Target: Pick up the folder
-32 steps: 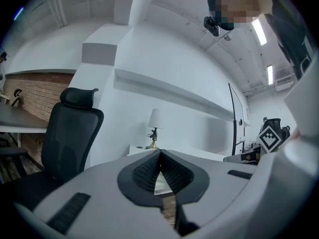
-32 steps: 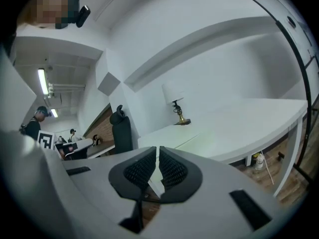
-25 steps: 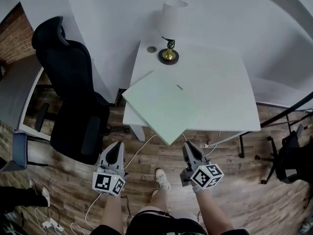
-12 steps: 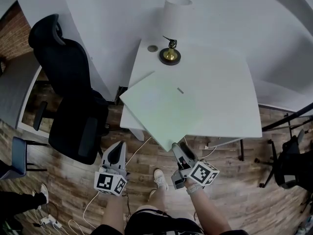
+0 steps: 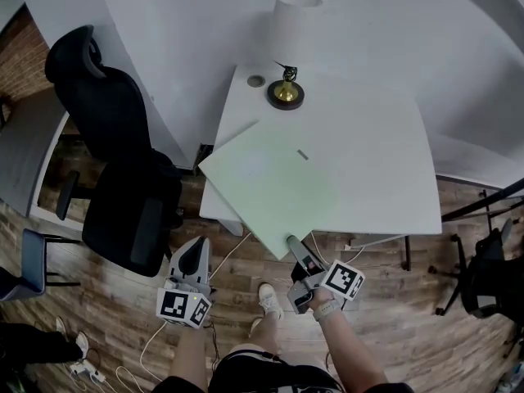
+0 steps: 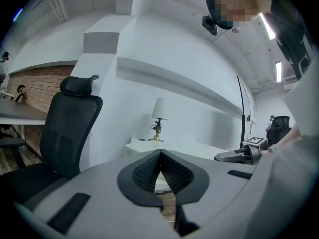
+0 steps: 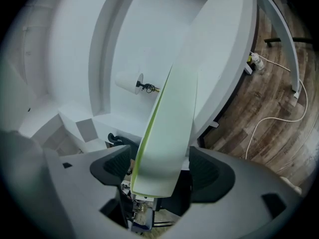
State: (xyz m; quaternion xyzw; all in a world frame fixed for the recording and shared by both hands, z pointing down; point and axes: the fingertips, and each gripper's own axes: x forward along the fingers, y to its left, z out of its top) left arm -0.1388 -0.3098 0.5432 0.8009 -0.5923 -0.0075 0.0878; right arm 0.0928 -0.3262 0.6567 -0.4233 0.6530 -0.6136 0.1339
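The pale green folder (image 5: 270,182) lies slanted on the white table (image 5: 385,162), its near corner jutting past the front edge. My right gripper (image 5: 291,242) is rolled onto its side at that corner. In the right gripper view the folder (image 7: 169,118) runs edge-on between the jaws of the right gripper (image 7: 160,166). Those jaws have just been opening, and a gap shows on each side of the folder, so the pads do not press it. My left gripper (image 5: 195,252) hangs left of the corner over the floor, with the left gripper (image 6: 160,156) shut and empty.
A lamp (image 5: 286,39) with a brass base stands at the table's far edge, beside a small round disc (image 5: 256,81). A black office chair (image 5: 123,162) sits left of the table. White cables (image 5: 229,252) lie on the wooden floor. Another black chair (image 5: 483,277) stands at the right.
My right gripper has rolled onto its side, moved up to the folder's near corner and opened its jaws around it. The left gripper has hardly shifted.
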